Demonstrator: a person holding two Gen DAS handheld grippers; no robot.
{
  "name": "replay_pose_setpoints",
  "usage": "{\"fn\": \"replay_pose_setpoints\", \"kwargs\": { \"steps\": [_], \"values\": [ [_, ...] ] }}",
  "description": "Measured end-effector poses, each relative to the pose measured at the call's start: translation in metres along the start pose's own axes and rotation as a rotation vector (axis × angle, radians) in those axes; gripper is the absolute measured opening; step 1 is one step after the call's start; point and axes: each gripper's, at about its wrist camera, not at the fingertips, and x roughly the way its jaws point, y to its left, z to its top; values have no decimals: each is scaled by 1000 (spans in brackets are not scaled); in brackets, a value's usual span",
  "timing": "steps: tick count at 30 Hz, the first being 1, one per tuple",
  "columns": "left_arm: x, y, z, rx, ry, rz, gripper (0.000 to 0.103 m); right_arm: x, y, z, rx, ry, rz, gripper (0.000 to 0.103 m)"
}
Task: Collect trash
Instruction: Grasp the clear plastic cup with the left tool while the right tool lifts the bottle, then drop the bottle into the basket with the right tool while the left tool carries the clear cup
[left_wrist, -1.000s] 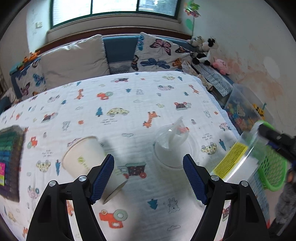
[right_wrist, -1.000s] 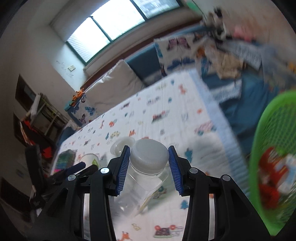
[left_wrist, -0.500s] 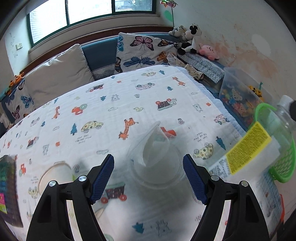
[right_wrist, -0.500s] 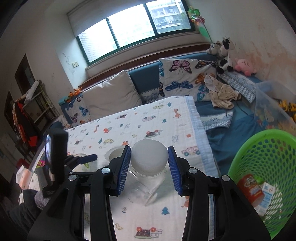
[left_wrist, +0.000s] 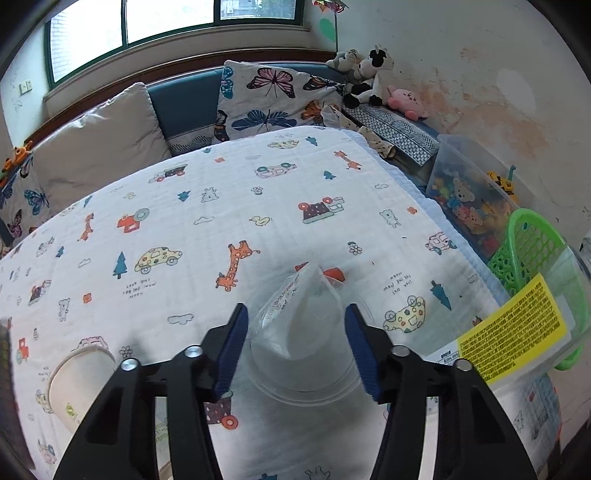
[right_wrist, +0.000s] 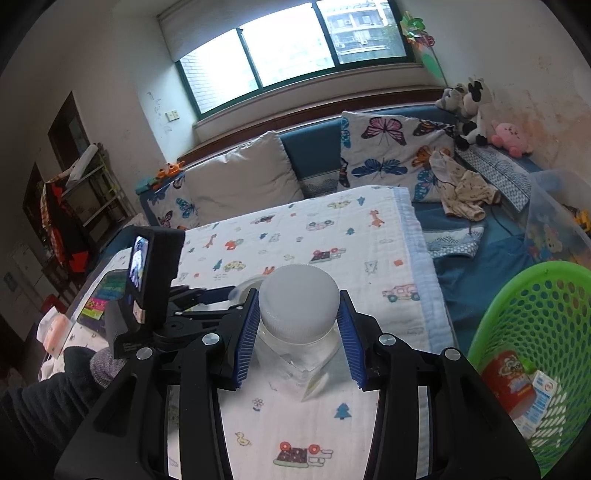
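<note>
A clear plastic tub (left_wrist: 306, 354) with its film lid peeled up sits on the cartoon-print blanket (left_wrist: 207, 236). My left gripper (left_wrist: 295, 325) straddles it and its jaws are closing; the blue pads stand just beside the tub's sides, with no clear press. A paper cup (left_wrist: 79, 384) lies on its side to the left. My right gripper (right_wrist: 299, 325) is shut on a clear jar (right_wrist: 298, 299) with a white lid; its yellow label (left_wrist: 517, 325) shows in the left wrist view. The left gripper (right_wrist: 218, 293) appears at the left of the right wrist view.
A green mesh basket (right_wrist: 535, 332) stands off the blanket's right edge, holding a red carton (right_wrist: 508, 380) and a small white box. Behind it is a clear toy bin (left_wrist: 469, 195). A dark colourful box (right_wrist: 103, 299) lies at the left. Cushions line the far side.
My left gripper swung right from between the paper cup and the clear tub to straddle the tub, and its jaws narrowed. The right gripper rolled upright, still holding the jar.
</note>
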Motion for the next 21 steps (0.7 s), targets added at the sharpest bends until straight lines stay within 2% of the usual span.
{"fn": "replay_pose_setpoints", "kwargs": {
  "steps": [2, 5, 7, 9, 17, 21],
  "values": [
    [-1, 1, -1, -4, -7, -9, 46, -1, 2, -1, -15, -5, -10, 42],
    [-4, 1, -2, -16, -15, -47, 31, -4, 5, -3, -21, -12, -11, 42],
    [-5, -1, -2, -16, -21, -35, 30, -7, 7, -4, -31, -17, -21, 42],
    [-8, -3, -4, -12, -24, -43, 25, -12, 8, -4, -37, -26, -28, 42],
    [-38, -9, -4, -28, -54, -84, 25, -38, -1, -3, -33, -54, -45, 41],
    [-60, -22, -4, -32, -78, -126, 25, -58, -14, -5, -19, -71, -89, 41]
  ]
}}
